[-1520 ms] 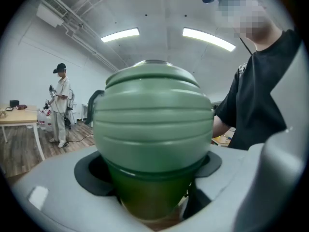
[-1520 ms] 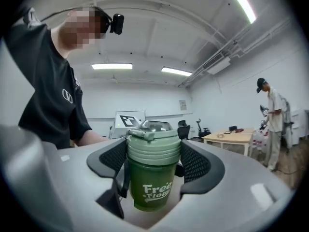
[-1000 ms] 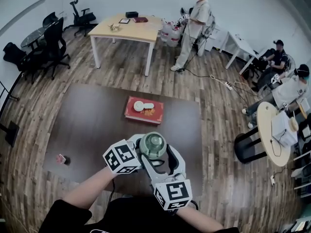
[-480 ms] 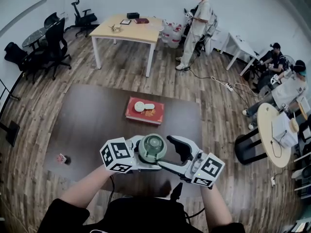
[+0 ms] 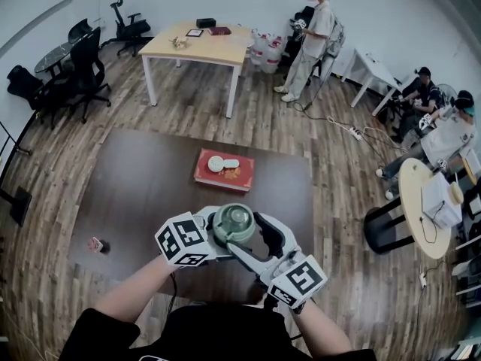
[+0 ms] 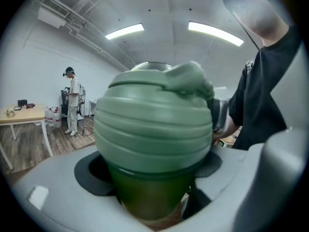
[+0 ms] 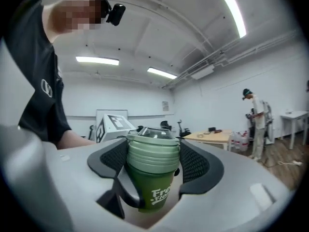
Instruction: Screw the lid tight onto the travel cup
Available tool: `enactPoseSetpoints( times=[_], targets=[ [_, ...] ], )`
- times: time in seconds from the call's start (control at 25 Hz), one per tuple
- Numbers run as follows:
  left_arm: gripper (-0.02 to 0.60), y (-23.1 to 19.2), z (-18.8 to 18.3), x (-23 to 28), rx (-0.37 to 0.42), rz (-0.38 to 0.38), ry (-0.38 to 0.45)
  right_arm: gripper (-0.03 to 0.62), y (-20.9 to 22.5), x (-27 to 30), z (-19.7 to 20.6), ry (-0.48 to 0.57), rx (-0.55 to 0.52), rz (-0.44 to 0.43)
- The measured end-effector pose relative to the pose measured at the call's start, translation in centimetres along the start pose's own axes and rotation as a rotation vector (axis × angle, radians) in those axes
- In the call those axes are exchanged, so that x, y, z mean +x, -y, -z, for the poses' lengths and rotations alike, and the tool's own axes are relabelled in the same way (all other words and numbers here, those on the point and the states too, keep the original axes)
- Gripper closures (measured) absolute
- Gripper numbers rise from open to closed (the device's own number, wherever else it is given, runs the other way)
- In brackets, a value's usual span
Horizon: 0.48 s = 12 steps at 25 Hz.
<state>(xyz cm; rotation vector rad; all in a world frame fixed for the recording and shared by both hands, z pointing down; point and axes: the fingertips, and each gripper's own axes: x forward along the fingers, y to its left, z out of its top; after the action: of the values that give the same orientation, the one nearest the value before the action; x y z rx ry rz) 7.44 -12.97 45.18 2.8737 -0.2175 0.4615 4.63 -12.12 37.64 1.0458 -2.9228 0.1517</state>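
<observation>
Dark brown table (image 5: 135, 194) fills foreground. Over its near edge, L gripper (image 5: 218, 238) comes in from left and grips green travel cup (image 5: 224, 235); lid (image 5: 235, 218) faces up toward cam. R gripper (image 5: 254, 243) comes in from lower right, jaws either side of lid, just been closing w/ lid btwn them. Red box (image 5: 223, 173) mid-table w/ white items on top. Small red thing (image 5: 94, 245) near table's left edge. Bkgd: pale wood table (image 5: 199, 47), office chairs (image 5: 83, 66) at left, standing person (image 5: 310, 43), others seated at right.

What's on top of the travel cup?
A ribbed light-green lid sits on the travel cup. It covers the mouth, so the threads and anything inside can't be seen.
</observation>
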Motion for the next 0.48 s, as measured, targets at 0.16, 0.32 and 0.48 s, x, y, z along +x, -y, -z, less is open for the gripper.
enactPoseSetpoints(
  times=[0.16,0.32,0.48],
  targets=[
    [0.170,-0.4,0.4,0.7,-0.002,-0.046,-0.013,0.243,0.0,0.0,0.6,-0.045,0.011,0.354],
    [0.170,-0.3,0.3,0.8,-0.004,-0.045,-0.004,0.240,0.0,0.0,0.5,-0.047,0.005,0.401],
    [0.170,-0.4,0.1,0.2,-0.012,-0.023,0.004,0.241,-0.7,-0.3,-0.6,0.021,-0.015,0.243]
  ],
)
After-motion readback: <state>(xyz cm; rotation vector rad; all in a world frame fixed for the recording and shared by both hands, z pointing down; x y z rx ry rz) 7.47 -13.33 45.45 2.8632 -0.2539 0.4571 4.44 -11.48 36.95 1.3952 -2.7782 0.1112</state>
